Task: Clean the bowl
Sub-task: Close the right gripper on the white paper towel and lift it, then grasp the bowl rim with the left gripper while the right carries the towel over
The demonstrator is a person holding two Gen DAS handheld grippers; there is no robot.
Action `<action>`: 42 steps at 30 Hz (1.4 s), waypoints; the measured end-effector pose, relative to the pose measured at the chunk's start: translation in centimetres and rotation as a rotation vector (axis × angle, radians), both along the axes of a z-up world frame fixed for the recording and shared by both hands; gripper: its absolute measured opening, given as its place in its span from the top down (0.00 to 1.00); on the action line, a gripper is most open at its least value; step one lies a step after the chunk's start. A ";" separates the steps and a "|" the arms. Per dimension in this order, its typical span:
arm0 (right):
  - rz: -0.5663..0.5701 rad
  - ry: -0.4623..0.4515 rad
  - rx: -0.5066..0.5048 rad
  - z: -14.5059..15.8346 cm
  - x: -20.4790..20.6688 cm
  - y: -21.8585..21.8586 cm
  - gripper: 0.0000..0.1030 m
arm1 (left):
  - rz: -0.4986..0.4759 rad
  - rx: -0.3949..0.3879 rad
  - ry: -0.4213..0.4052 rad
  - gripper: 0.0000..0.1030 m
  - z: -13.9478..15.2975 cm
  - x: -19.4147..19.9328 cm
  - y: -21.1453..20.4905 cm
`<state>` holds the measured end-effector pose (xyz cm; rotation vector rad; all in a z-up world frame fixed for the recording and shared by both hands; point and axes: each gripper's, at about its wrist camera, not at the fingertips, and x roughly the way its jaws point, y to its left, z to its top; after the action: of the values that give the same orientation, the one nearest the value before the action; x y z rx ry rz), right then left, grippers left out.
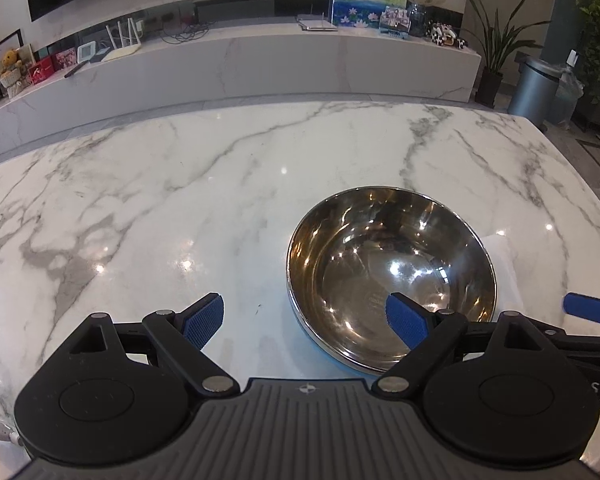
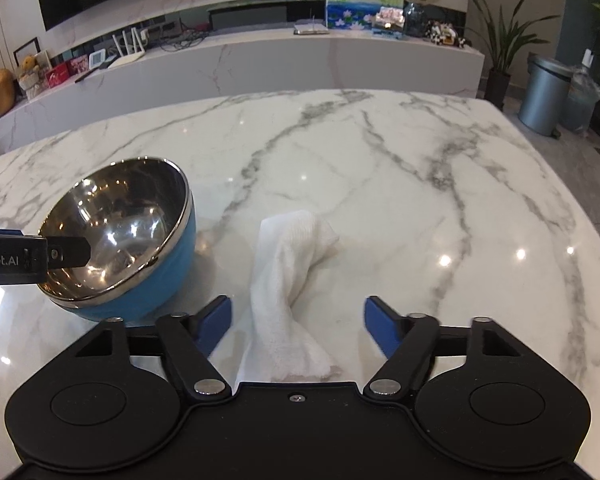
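White terry cloth point(image 2: 288, 280), soft and limp, lay between the half-open right gripper's point(image 2: 298, 330) untouching pads, best pinched mid-fold, while beyond the wide-open, empty left gripper point(image 1: 304, 322) sat the light, slippery steel-lined blue bowl point(image 1: 392, 280), its near rim between the fingers.

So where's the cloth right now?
In the right wrist view the cloth lies on the table, just right of the bowl, between the open fingers.

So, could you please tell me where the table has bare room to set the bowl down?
The marble table is bare beyond and right of the white cloth, and left of the bowl. It is crowded only near the front, where bowl, cloth and both grippers meet.
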<state>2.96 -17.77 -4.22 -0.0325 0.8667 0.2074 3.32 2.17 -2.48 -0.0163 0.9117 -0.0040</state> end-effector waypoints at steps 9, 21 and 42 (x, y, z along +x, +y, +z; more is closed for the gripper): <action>0.059 0.005 -0.022 -0.8 0.8 1.7 0.62 | 0.008 0.005 0.040 0.14 -0.8 0.4 0.4; 0.054 0.033 -0.044 -1.6 1.2 2.1 0.82 | 0.013 -0.025 0.047 0.33 -1.2 0.4 0.7; 0.083 -0.160 0.060 4.0 -1.6 1.5 0.84 | -0.031 -0.008 0.077 0.70 -1.4 0.2 -0.2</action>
<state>1.35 -16.29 -0.27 -0.0289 0.6998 0.3046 3.49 1.98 -3.90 -0.0099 0.9889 -0.0364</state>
